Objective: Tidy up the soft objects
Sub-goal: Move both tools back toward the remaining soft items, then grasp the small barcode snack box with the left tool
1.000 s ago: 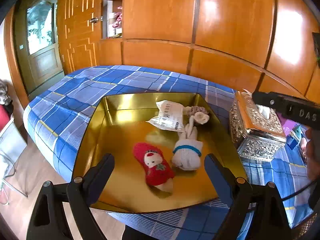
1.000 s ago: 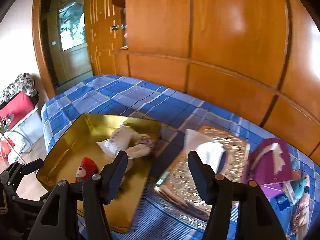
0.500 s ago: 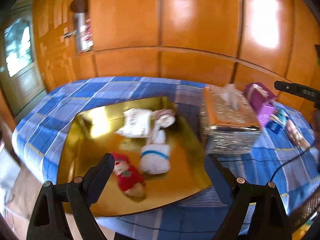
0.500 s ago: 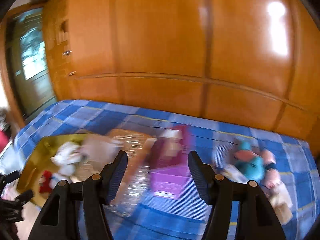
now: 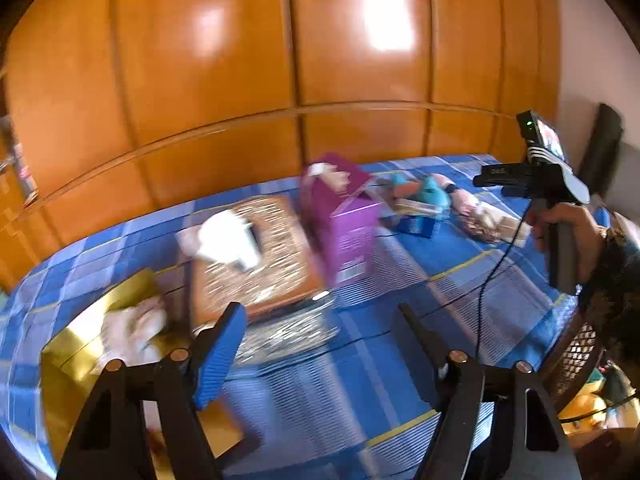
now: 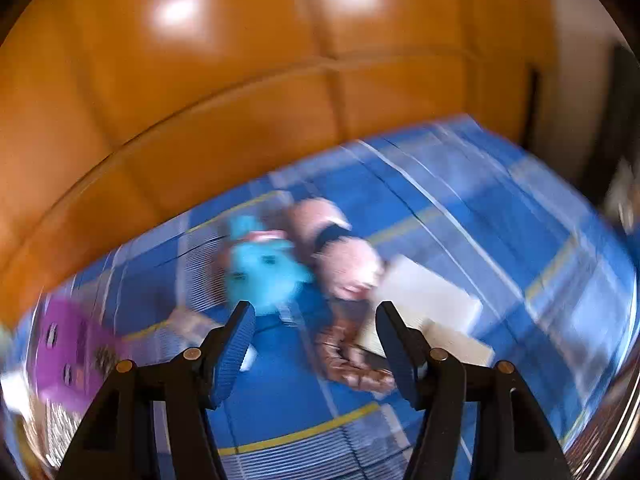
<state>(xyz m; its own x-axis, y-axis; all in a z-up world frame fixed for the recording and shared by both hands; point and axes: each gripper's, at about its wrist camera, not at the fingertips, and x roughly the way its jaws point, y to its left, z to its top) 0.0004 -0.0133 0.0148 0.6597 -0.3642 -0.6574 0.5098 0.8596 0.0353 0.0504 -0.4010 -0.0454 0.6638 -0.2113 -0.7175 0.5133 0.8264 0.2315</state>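
Observation:
Both views are blurred by motion. My right gripper (image 6: 318,336) stands open above the blue checked bedcover, nothing between its fingers. Just beyond its tips lie a teal plush (image 6: 264,268), a pink plush (image 6: 344,256) and a brown soft item (image 6: 344,356). My left gripper (image 5: 320,340) is empty, its jaws closing over bare cover. At its lower left sits the gold tray (image 5: 76,352) with a white soft thing (image 5: 132,328) in it. The teal plush (image 5: 428,192) also shows far right in the left wrist view, near a hand (image 5: 568,224) holding the right gripper.
An ornate tissue box (image 5: 260,256) and a purple box (image 5: 344,216) stand between the tray and the plush pile. A pale flat box (image 6: 428,304) lies beside the brown item. A black cable (image 5: 484,280) crosses the cover. Wooden panelling backs the bed.
Both views have swung right: the left from over the tray to the tissue box and purple box, the right from the tissue box to the plush pile. The left jaws have narrowed.

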